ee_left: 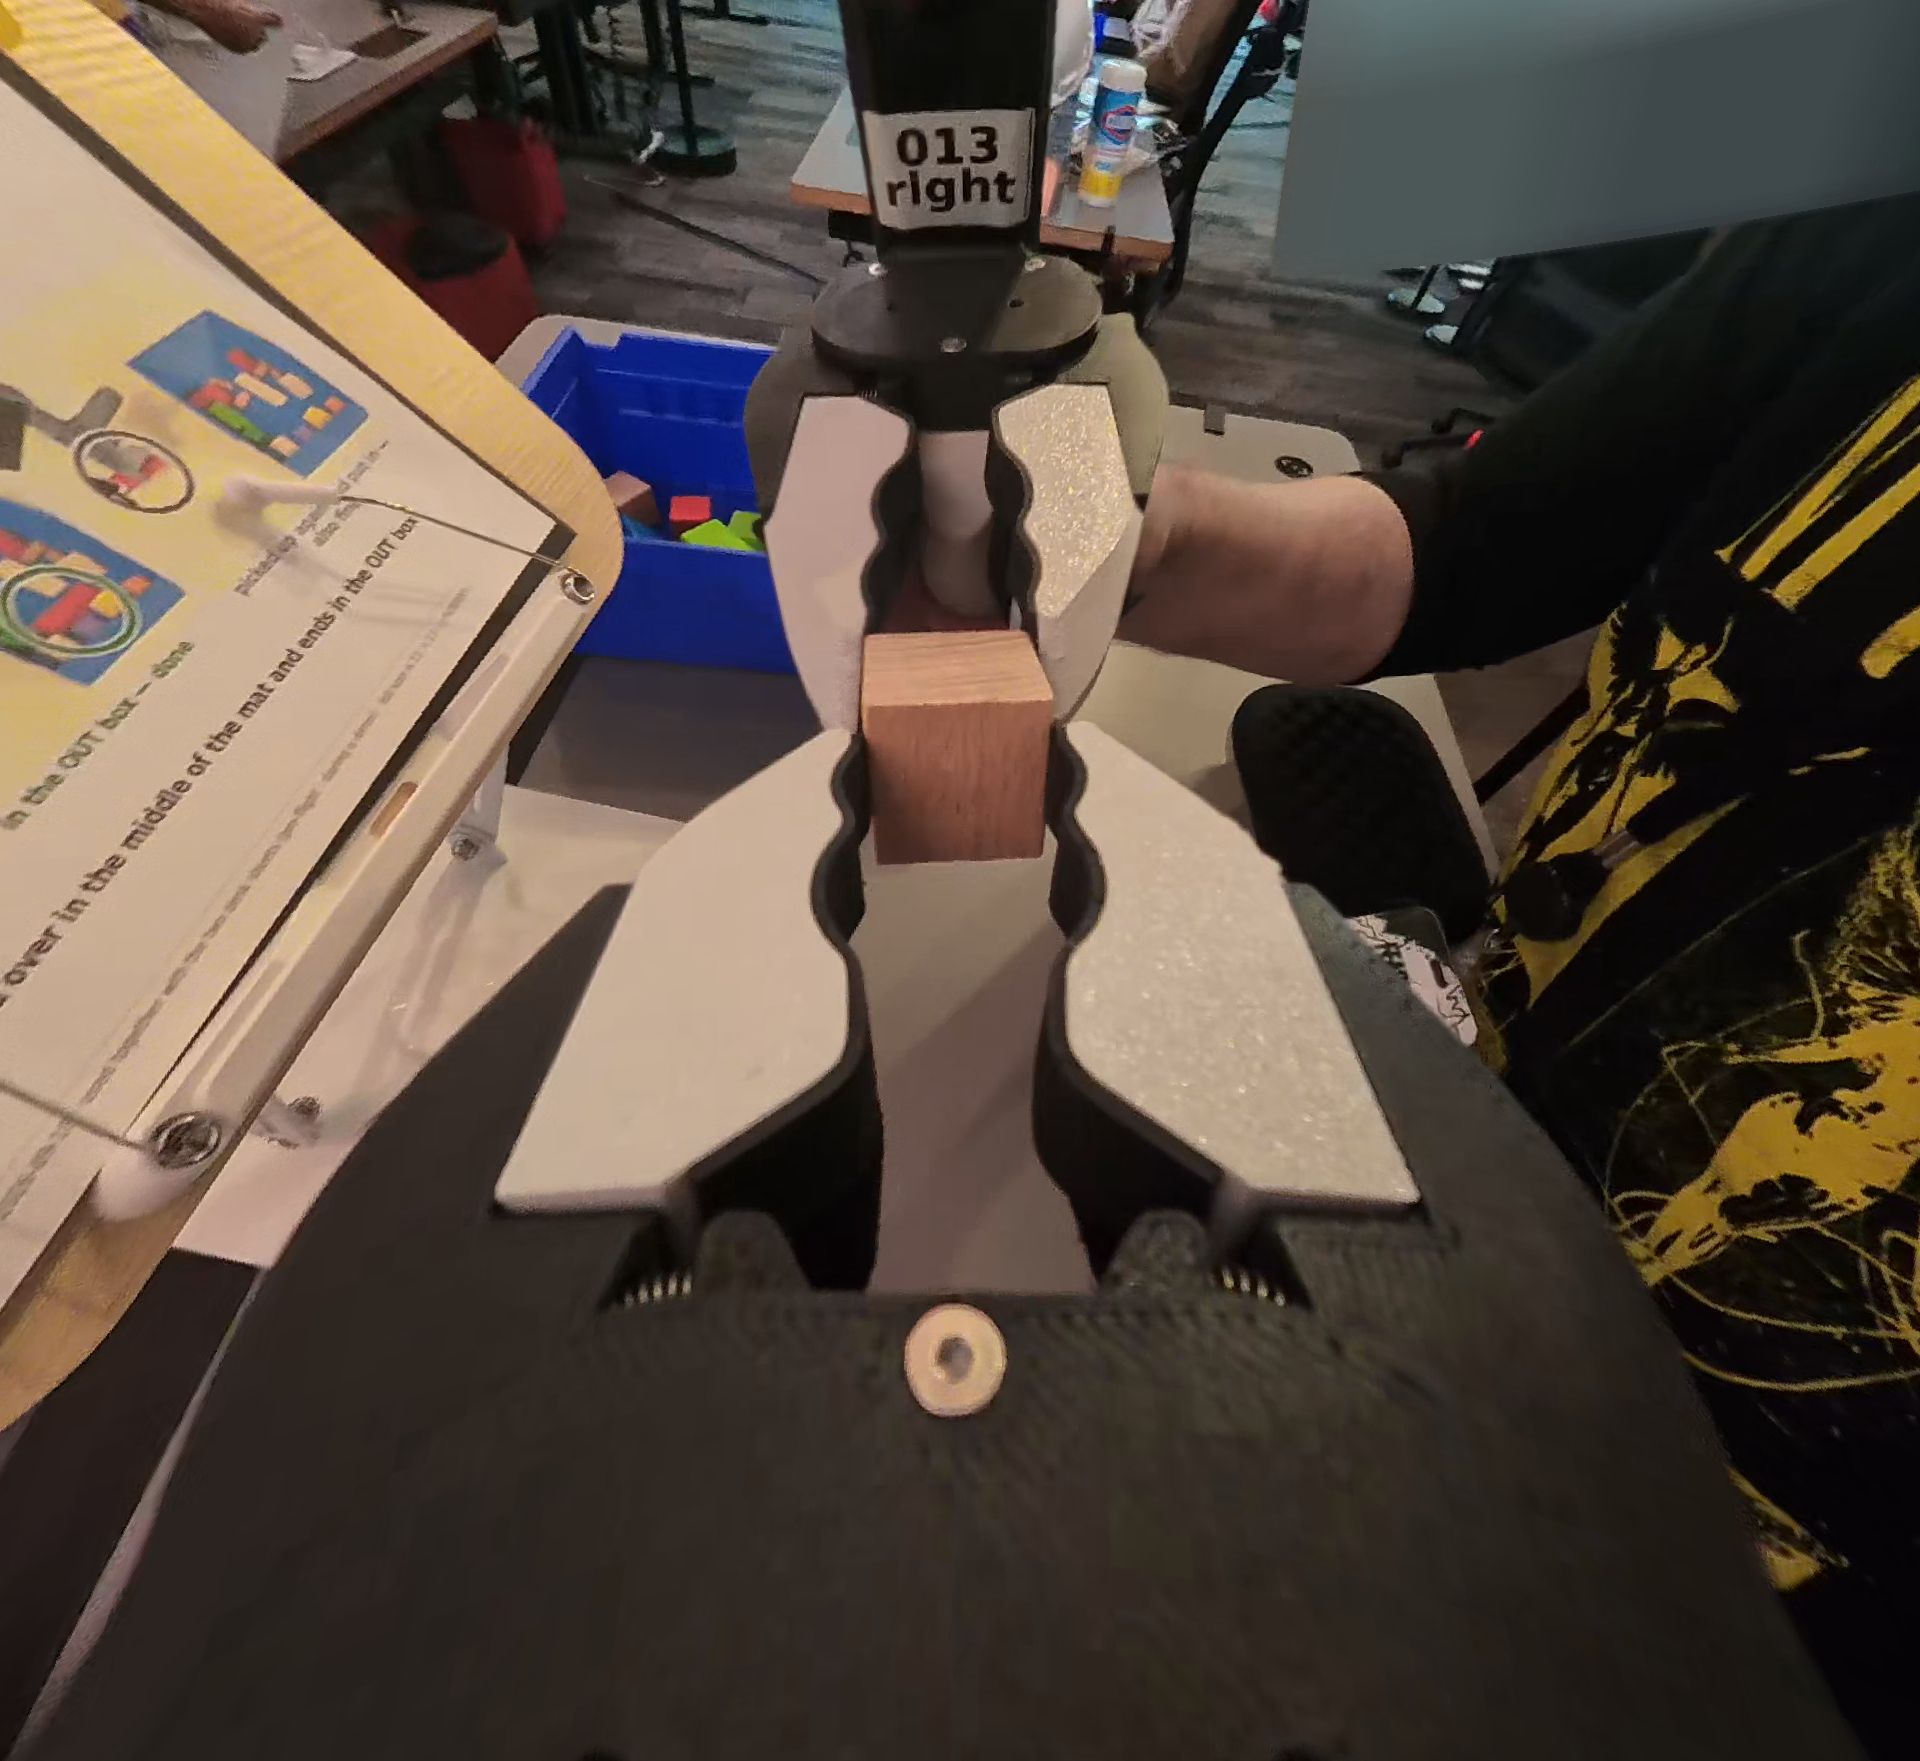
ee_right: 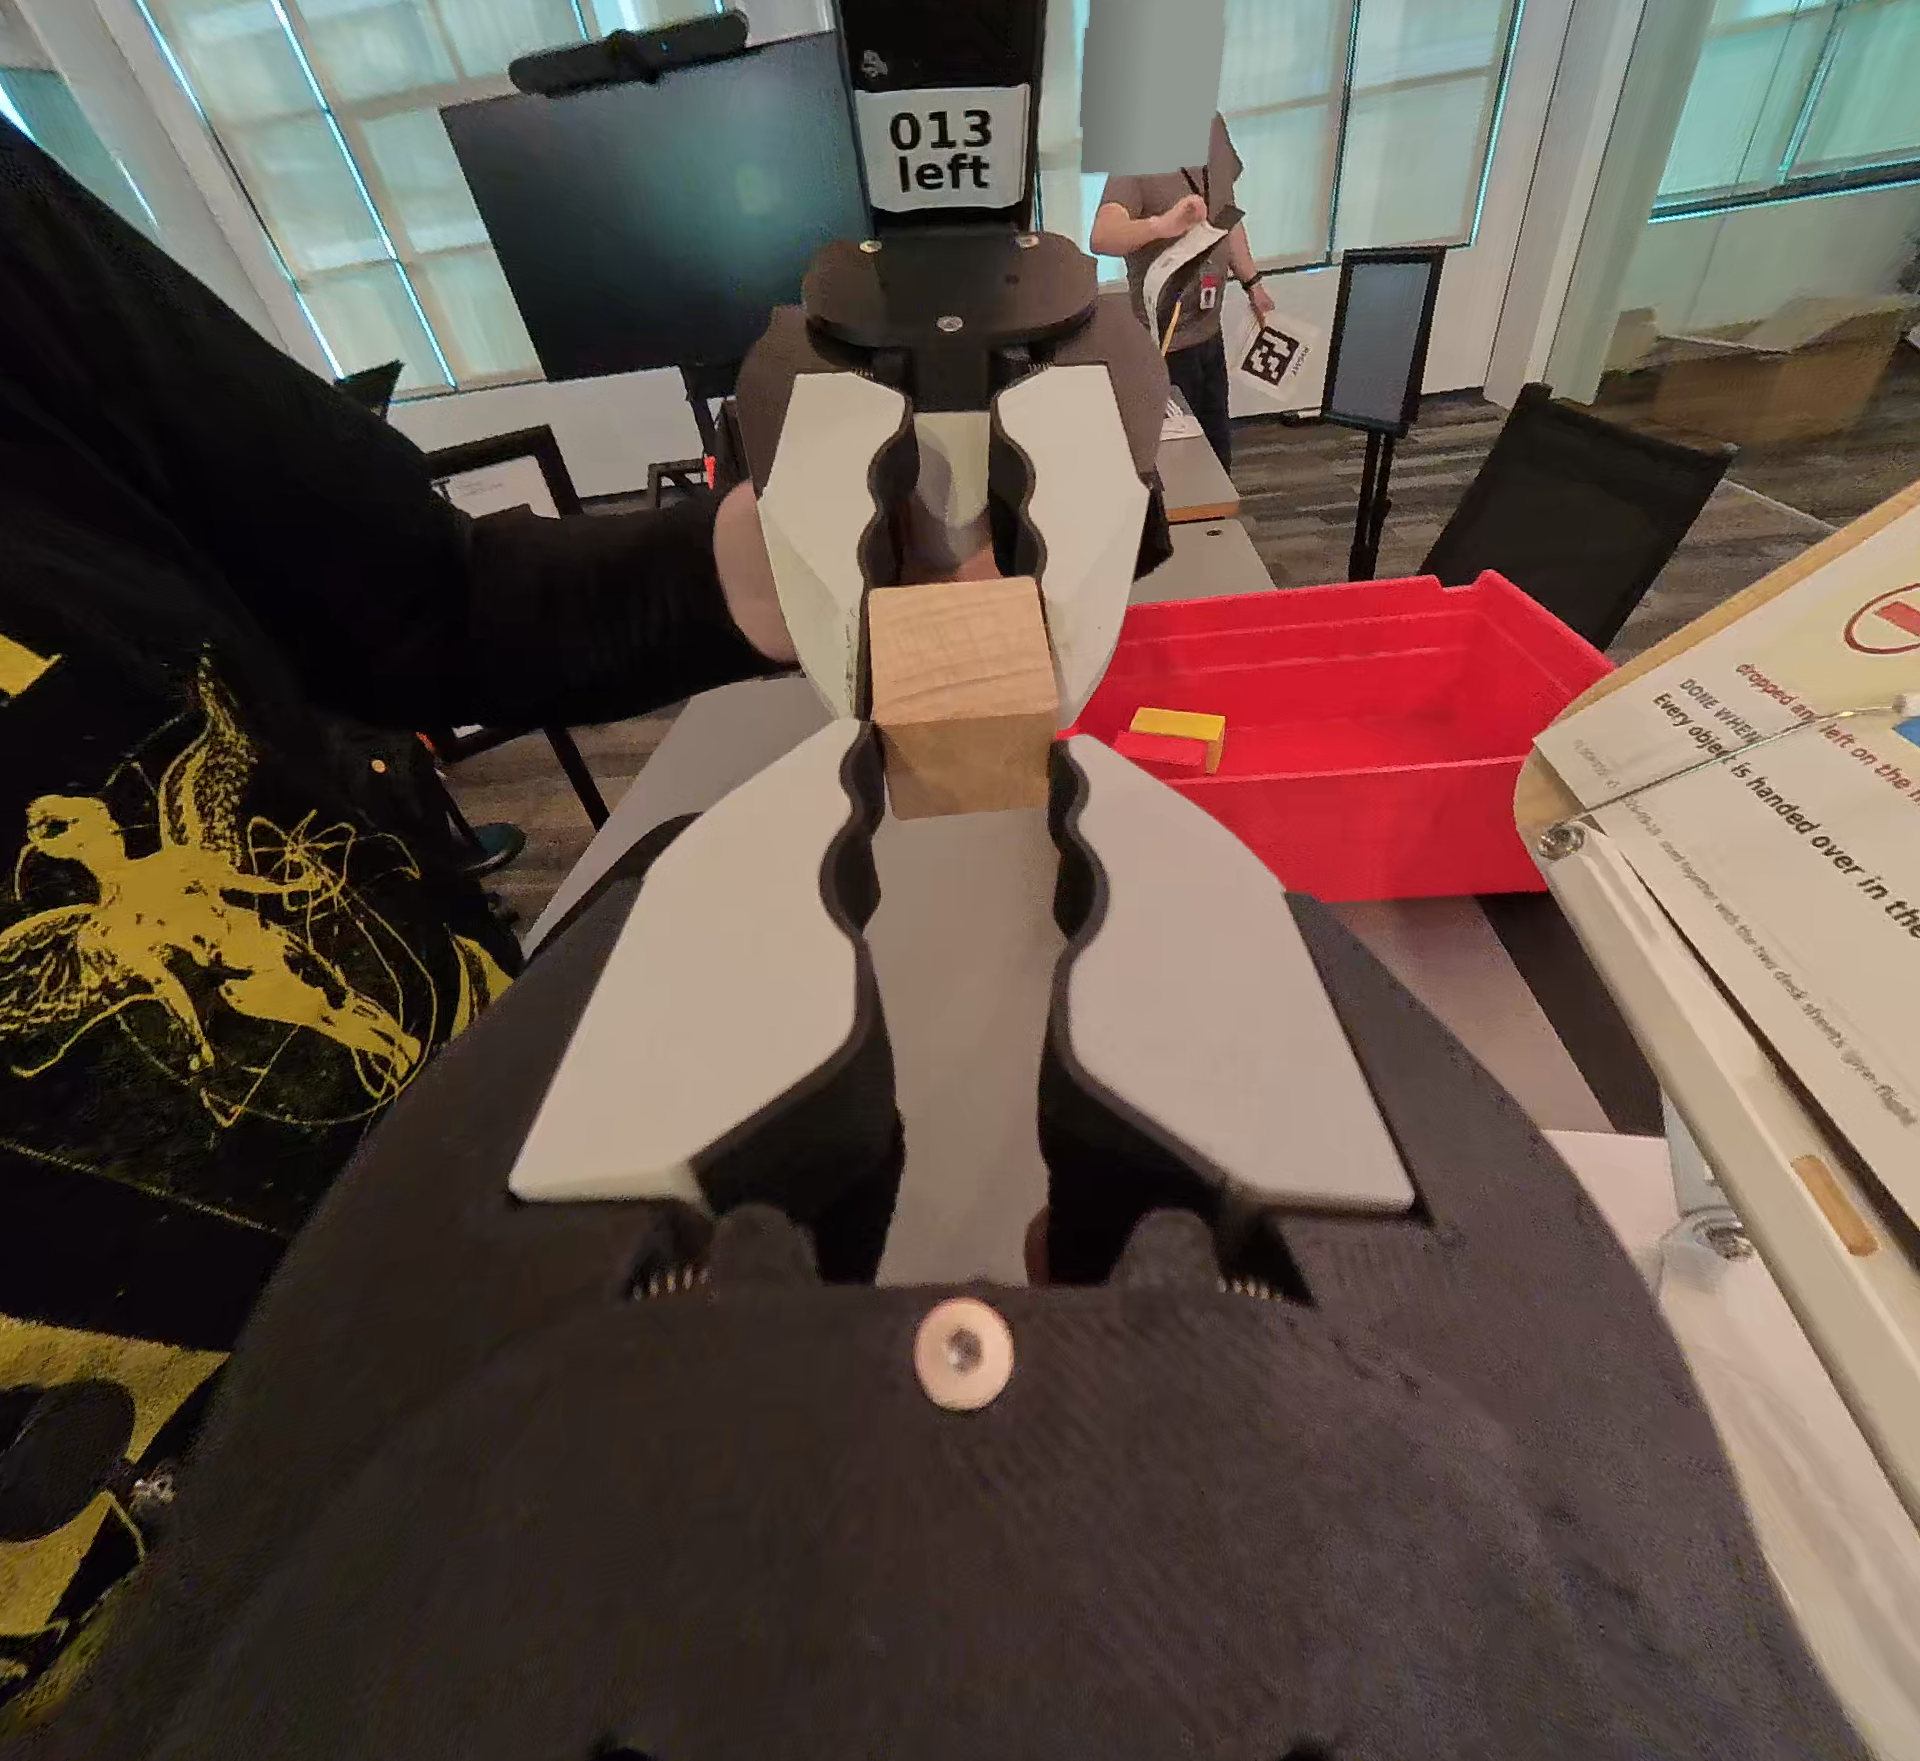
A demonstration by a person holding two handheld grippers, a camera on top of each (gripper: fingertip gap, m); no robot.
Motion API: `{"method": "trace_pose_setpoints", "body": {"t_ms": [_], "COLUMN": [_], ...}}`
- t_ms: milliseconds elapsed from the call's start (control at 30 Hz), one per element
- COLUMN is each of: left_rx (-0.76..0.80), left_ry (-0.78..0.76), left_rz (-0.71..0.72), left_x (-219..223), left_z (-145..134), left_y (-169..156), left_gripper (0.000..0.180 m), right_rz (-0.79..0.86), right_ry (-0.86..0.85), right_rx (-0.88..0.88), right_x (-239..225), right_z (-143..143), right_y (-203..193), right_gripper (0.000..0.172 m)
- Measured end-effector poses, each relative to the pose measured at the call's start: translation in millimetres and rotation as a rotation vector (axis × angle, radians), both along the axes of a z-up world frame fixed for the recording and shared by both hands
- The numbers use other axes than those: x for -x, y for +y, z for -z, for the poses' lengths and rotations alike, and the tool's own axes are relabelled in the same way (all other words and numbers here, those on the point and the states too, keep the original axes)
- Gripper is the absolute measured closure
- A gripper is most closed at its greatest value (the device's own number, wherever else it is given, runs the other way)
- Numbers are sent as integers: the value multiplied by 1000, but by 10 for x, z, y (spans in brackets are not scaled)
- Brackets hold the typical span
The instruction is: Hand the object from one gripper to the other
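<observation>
Room was an open office or lab. Tall windows (ee_right: 436,153) with white frames filled the far wall, daylight greenish. Dark patterned carpet (ee_left: 727,246) covered the floor. Grey desks (ee_left: 416,59) stood in rows behind. A large dark screen (ee_right: 665,205) stood on a stand; a black chair (ee_right: 1569,516) nearby.

Open air lies under the two meeting grippers, above the desk (ee_right: 966,1036). A tilted instruction board (ee_left: 208,672) crowds one flank, with the blue bin (ee_left: 665,506) and red bin (ee_right: 1403,755) beside it; the person's torso (ee_left: 1714,984) seemingly closes the other.
</observation>
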State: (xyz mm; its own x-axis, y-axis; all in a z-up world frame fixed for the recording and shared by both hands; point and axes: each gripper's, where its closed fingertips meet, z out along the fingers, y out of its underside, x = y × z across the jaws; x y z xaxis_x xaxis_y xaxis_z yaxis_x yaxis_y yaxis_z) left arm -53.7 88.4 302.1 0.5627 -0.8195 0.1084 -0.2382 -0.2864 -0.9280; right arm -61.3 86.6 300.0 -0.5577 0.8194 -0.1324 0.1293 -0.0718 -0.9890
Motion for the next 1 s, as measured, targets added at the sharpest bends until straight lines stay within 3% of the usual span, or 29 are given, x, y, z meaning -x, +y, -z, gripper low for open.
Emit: {"method": "trace_pose_setpoints", "body": {"t_ms": [367, 500, 600, 700, 833, 1000], "left_rx": [5, 20, 50, 111, 159, 240], "left_ry": [-66, -22, 39, 82, 104, 144], "left_rz": [40, -33, -119, -194, -263, -329], "left_x": [-206, 25, 332, 588, 818, 1075], "left_z": [-10, 8, 125, 305, 460, 693], "left_y": [177, 191, 139, 77, 55, 22], "left_gripper": [143, 136, 139, 140, 144, 144], "right_rz": [82, 299, 552, 660, 627, 589], "right_ry": [-5, -111, -424, -770, -1088, -1305], "right_rx": [11, -108, -284, -348, -391, -388], "right_x": [-400, -918, -1462, -1844, -1905, -1778], "right_z": [-42, -22, 387, 976, 1735, 2259], "right_y": [277, 997, 1942, 2662, 3072, 3291], "right_gripper": [143, 144, 144, 144, 143, 143]}}
